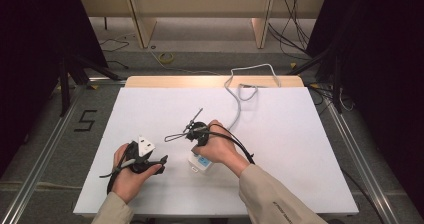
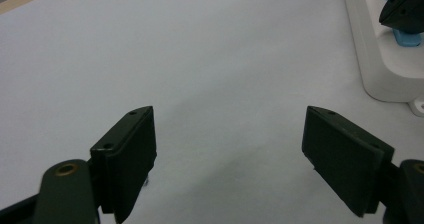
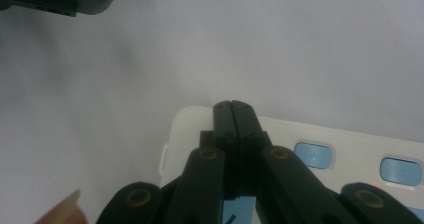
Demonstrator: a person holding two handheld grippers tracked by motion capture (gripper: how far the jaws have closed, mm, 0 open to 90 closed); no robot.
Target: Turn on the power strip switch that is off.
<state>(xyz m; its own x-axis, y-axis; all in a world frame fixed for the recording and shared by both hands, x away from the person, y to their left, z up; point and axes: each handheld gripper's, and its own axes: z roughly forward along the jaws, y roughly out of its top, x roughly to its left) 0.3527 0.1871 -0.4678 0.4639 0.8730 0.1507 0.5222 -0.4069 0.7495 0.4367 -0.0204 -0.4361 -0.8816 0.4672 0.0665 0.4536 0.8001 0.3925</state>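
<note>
Power strip (image 1: 201, 163) on table (image 1: 300, 149), under right hand-held gripper (image 3: 233, 106)

Most of the white power strip (image 1: 202, 163) is hidden under the right hand (image 1: 218, 144); in the left gripper view its far end is cut off at the picture's edge, so its length cannot be told.

a lab: dark curtains (image 1: 30, 44), floor cables (image 1: 295, 24)
</note>
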